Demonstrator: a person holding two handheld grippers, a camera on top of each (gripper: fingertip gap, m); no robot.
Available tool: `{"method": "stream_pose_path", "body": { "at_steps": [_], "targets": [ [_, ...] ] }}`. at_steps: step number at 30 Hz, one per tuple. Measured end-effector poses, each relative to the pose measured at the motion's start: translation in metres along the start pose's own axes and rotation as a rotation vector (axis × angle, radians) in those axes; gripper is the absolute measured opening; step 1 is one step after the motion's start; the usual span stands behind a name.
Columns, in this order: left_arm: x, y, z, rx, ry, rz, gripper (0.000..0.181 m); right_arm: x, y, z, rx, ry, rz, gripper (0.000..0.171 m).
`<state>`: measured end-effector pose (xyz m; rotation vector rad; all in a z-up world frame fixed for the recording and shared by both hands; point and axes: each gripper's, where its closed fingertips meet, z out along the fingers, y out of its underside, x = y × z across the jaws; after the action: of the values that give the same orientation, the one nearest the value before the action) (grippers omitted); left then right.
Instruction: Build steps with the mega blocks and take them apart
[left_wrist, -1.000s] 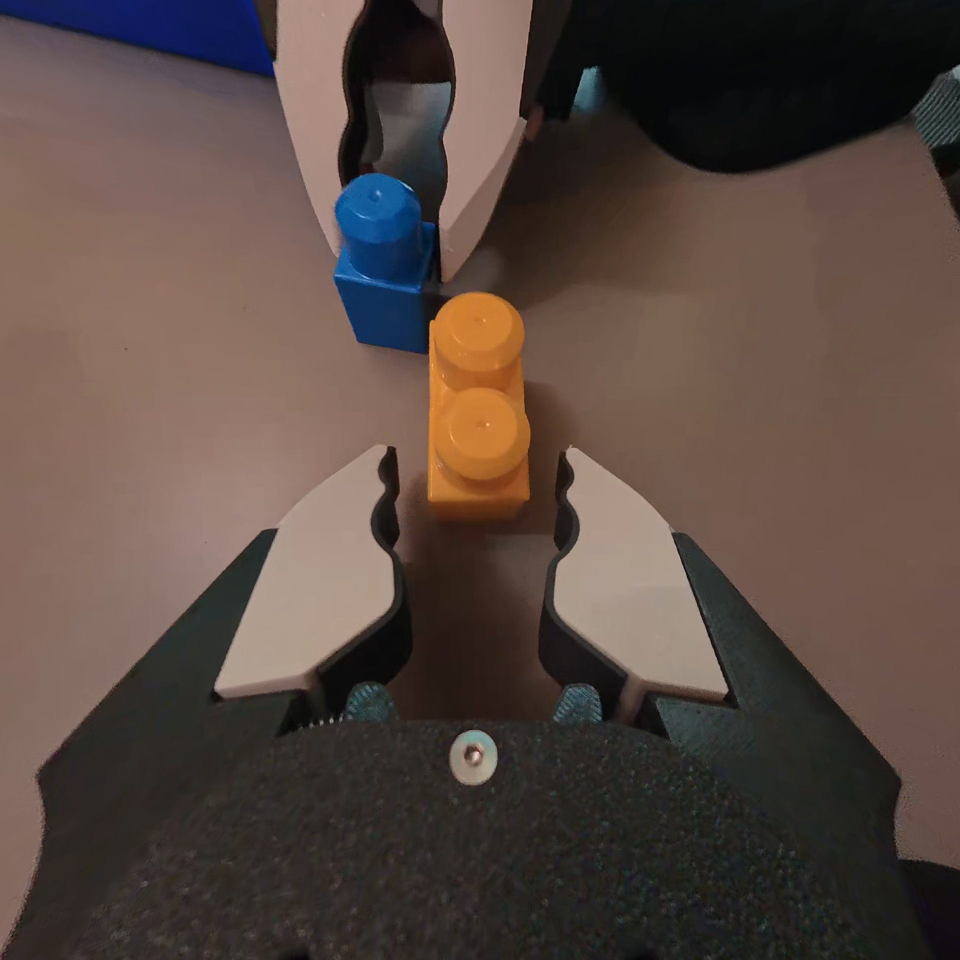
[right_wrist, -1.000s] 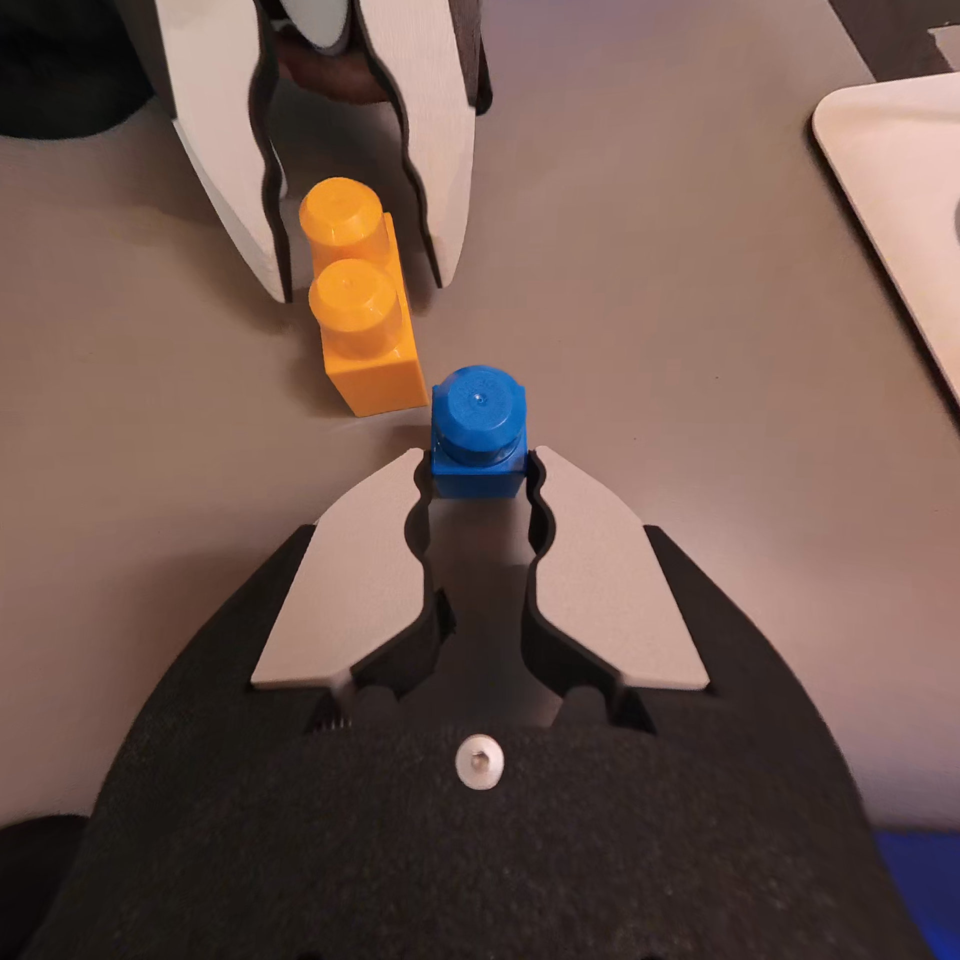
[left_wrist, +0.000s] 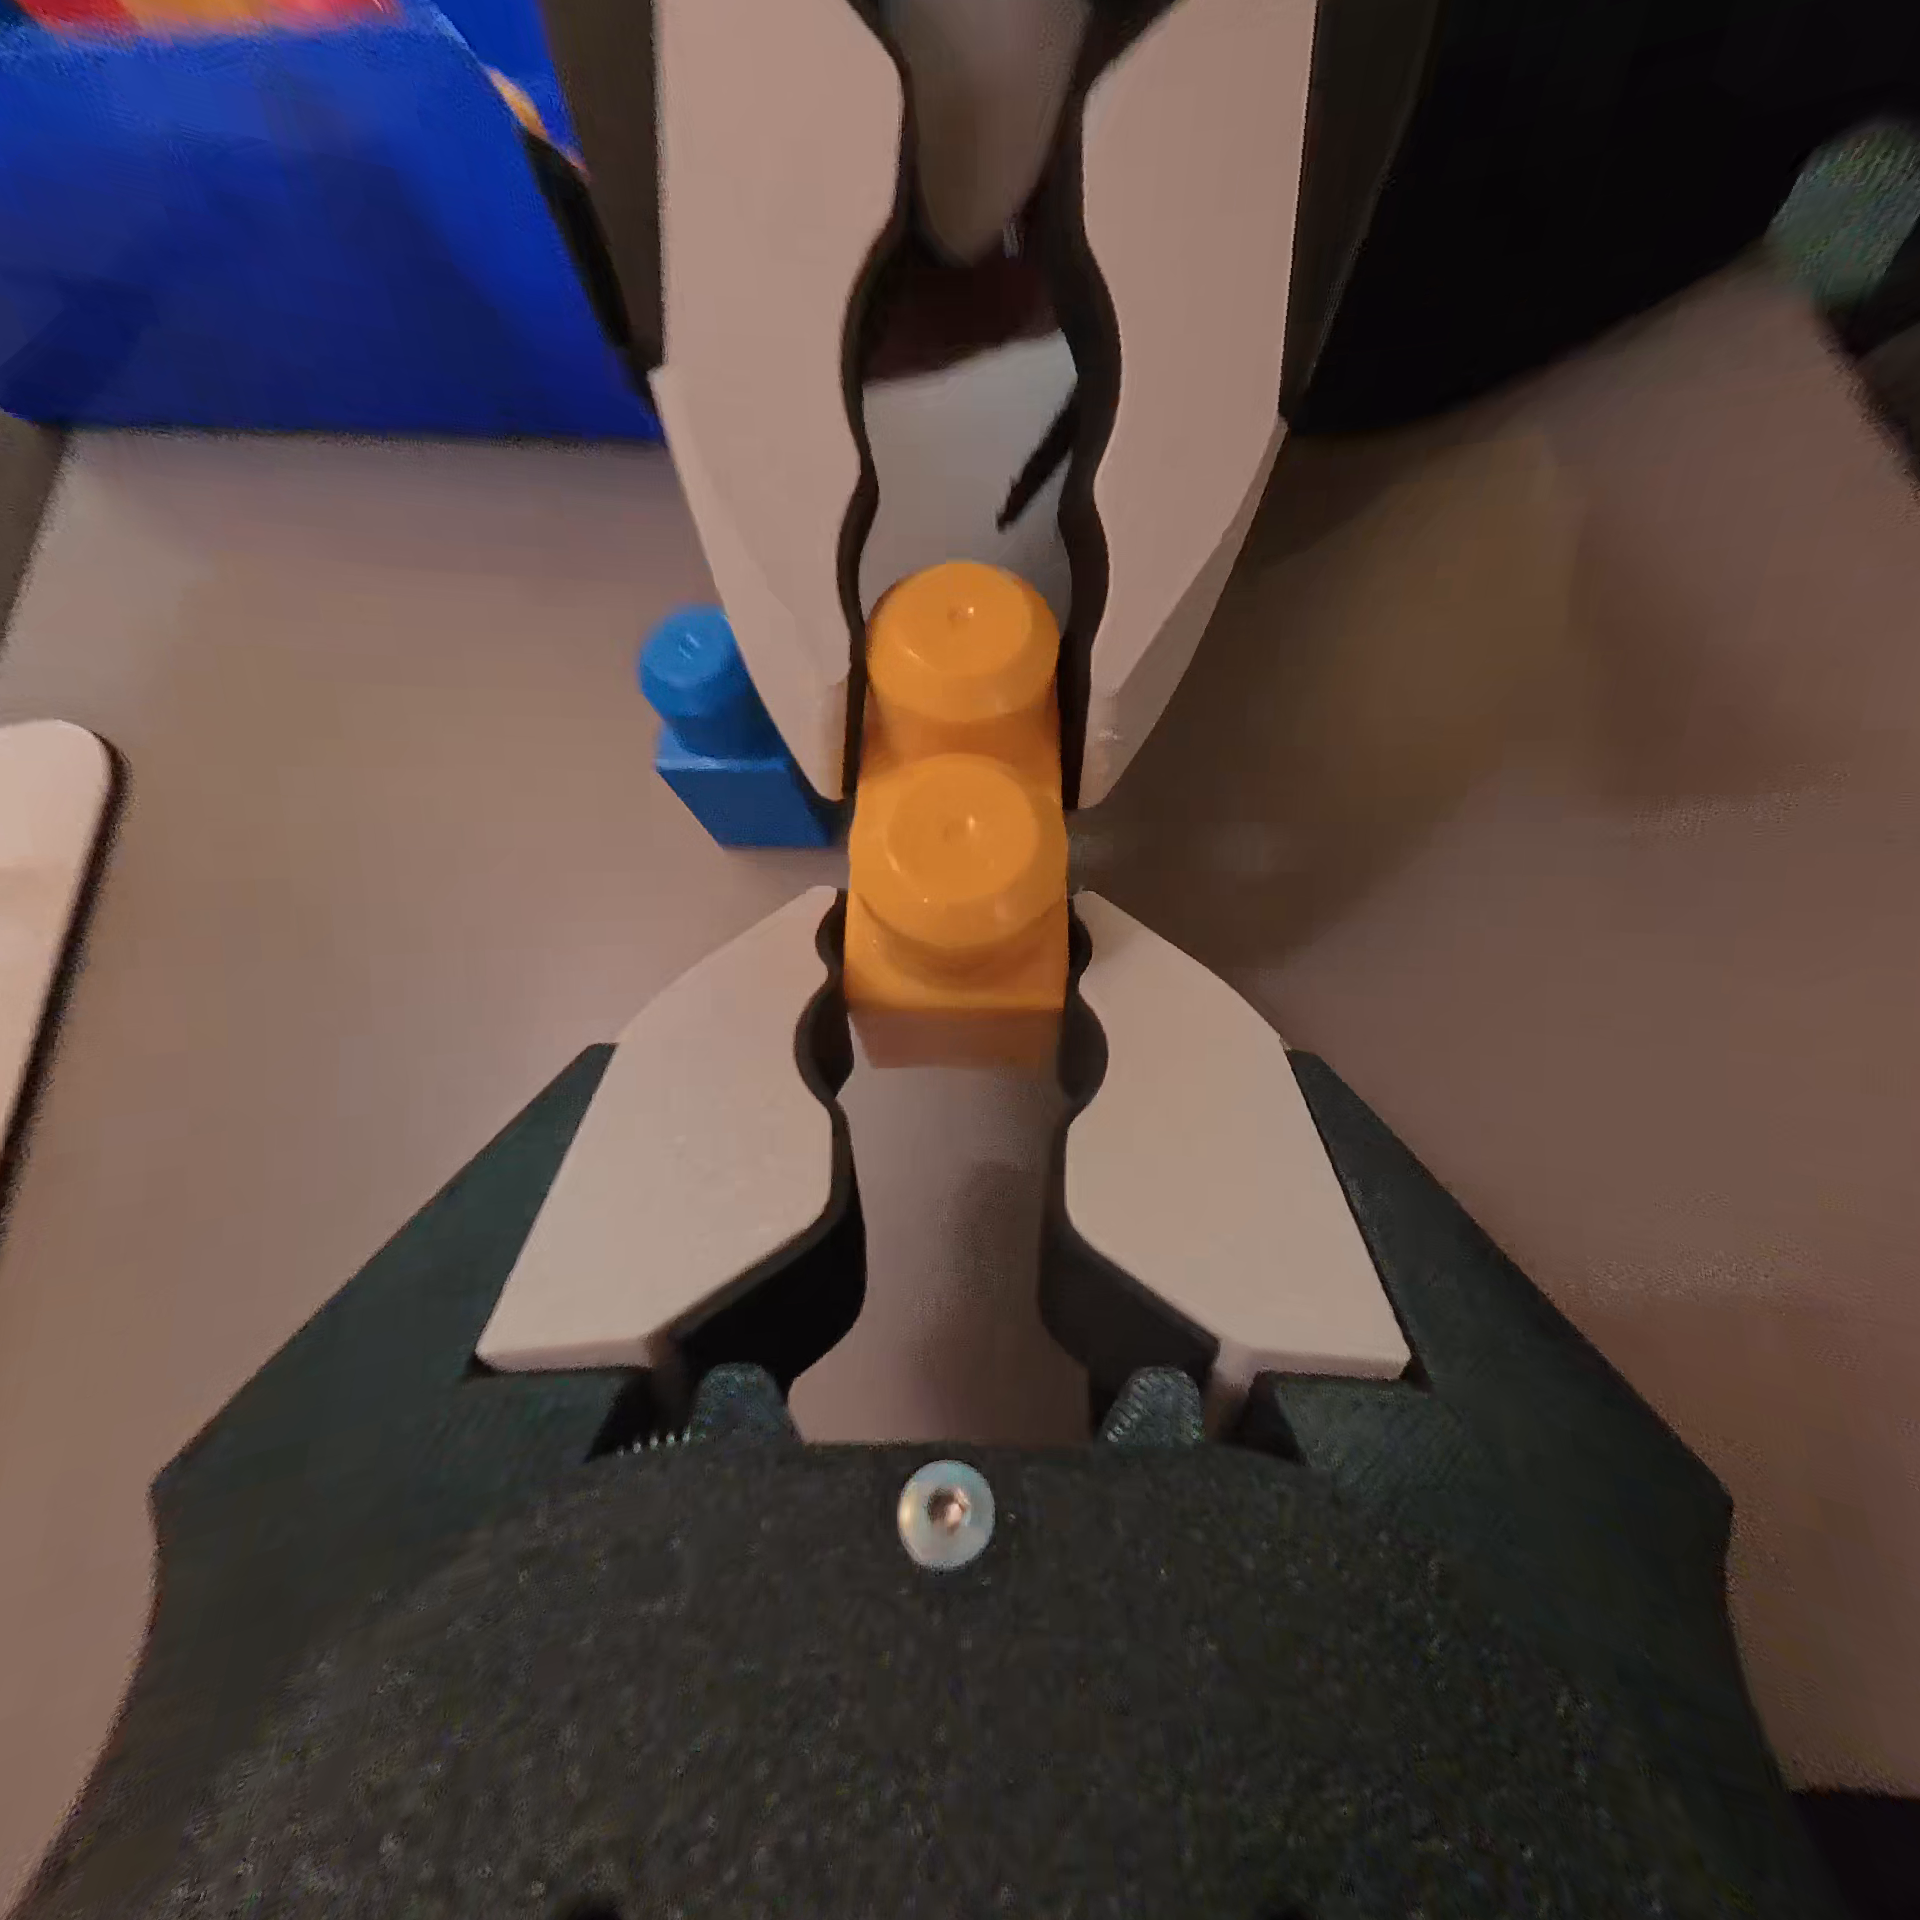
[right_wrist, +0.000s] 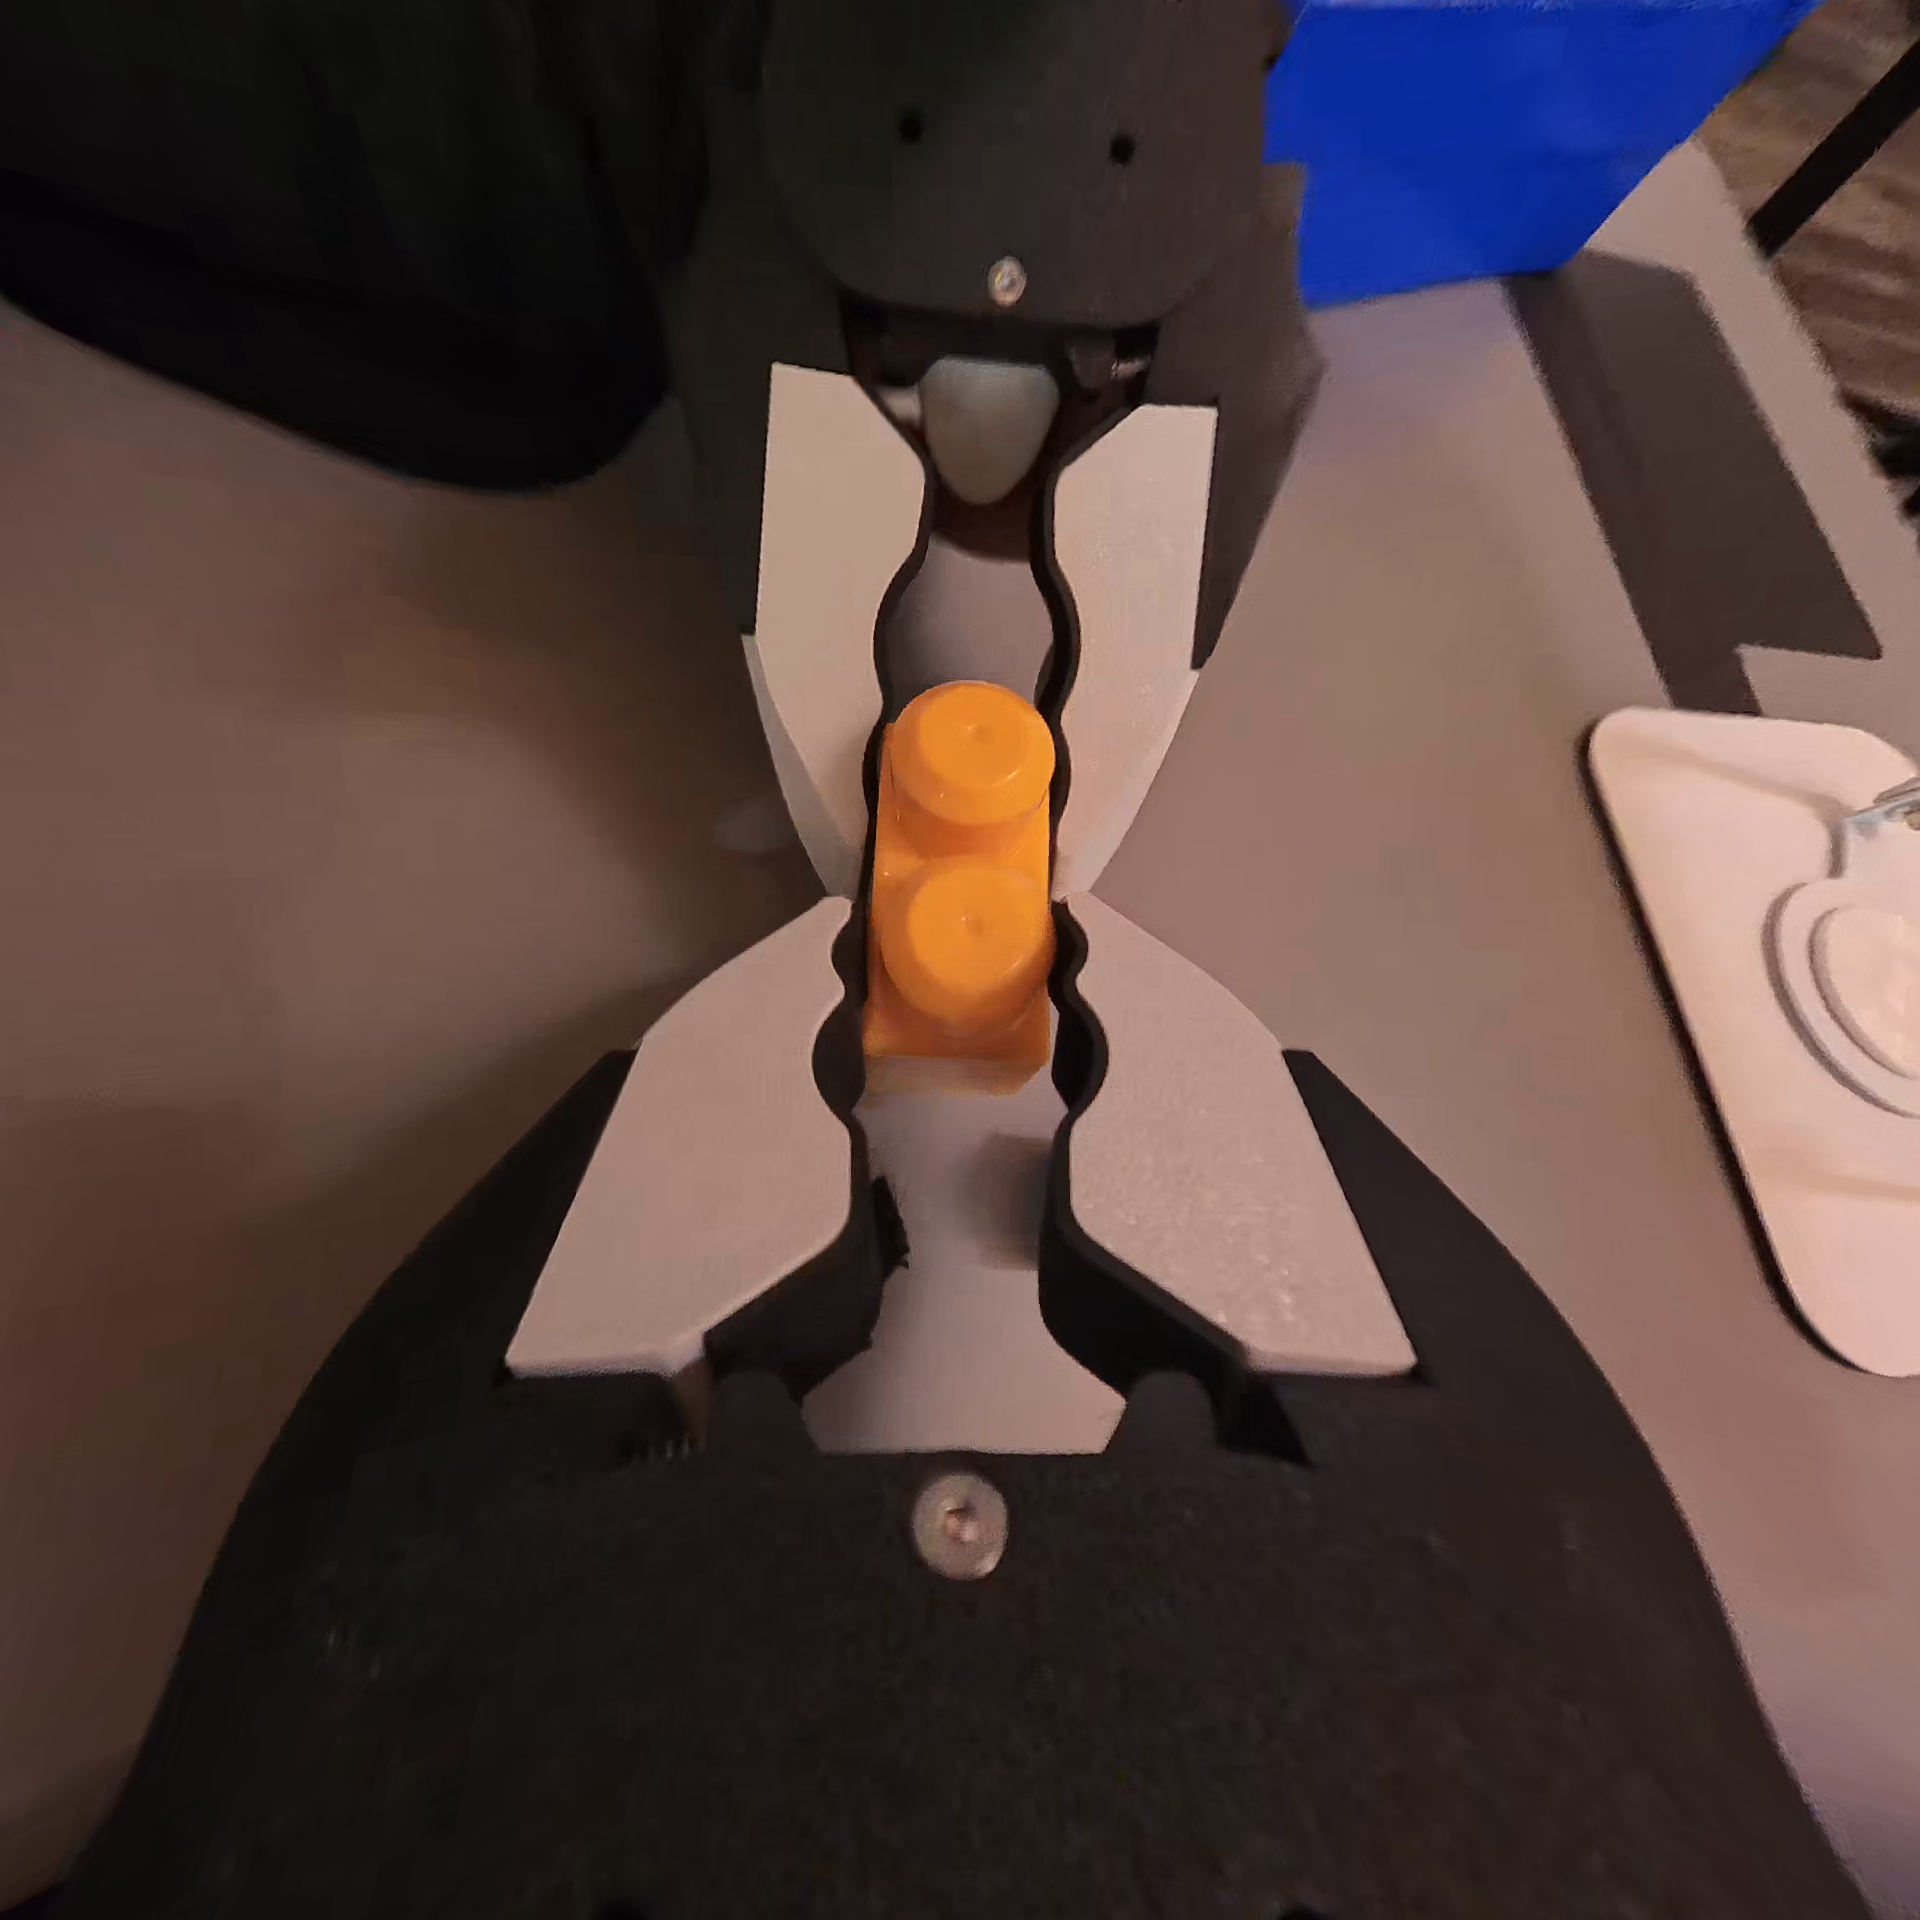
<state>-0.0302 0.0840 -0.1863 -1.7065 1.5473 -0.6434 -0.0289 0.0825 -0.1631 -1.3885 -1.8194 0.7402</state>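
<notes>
An orange two-stud block (left_wrist: 951, 997) sits between both grippers, which face each other. My left gripper (left_wrist: 951, 904) is shut on its near end. My right gripper (left_wrist: 956, 795) comes in from the far side and is shut on the other end. In the right wrist view, the right gripper (right_wrist: 956, 914) clamps the near end of the orange block (right_wrist: 971, 769) and the left gripper (right_wrist: 954, 883) clamps the far end. A blue one-stud block (left_wrist: 727, 769) stands free on the table just left of the right gripper's finger. It is hidden in the right wrist view.
A blue bin (left_wrist: 291, 229) stands at the back left and also shows in the right wrist view (right_wrist: 1507, 135). A white tray (right_wrist: 1766, 1039) lies on the table to the right, and its corner shows in the left wrist view (left_wrist: 42, 883). A person's dark clothing (right_wrist: 312, 208) is behind the table. The tips of both grippers are at nearly the same place.
My left gripper moved forward and shut on the orange block. My right gripper let go of the blue block, moved over and shut on the orange block's other end.
</notes>
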Motion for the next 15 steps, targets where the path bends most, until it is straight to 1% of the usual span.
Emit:
{"method": "stream_pose_path", "body": {
  "at_steps": [4,6,10,15],
  "targets": [
    [-0.013,-0.047,-0.032,0.334,-0.032,-0.085,0.037,0.016,-0.035,-0.027,0.280,0.018,0.111,0.033],
    [-0.019,-0.060,-0.044,0.439,-0.039,-0.132,0.039,0.024,-0.051,-0.040,0.411,0.029,0.163,0.033],
    [-0.022,-0.071,-0.054,0.557,-0.015,-0.200,0.042,0.034,-0.070,-0.064,0.615,0.034,0.242,0.033],
    [-0.021,-0.075,-0.052,0.582,-0.002,-0.216,0.043,0.046,-0.075,-0.080,0.731,0.060,0.307,0.033]
  ]
}}
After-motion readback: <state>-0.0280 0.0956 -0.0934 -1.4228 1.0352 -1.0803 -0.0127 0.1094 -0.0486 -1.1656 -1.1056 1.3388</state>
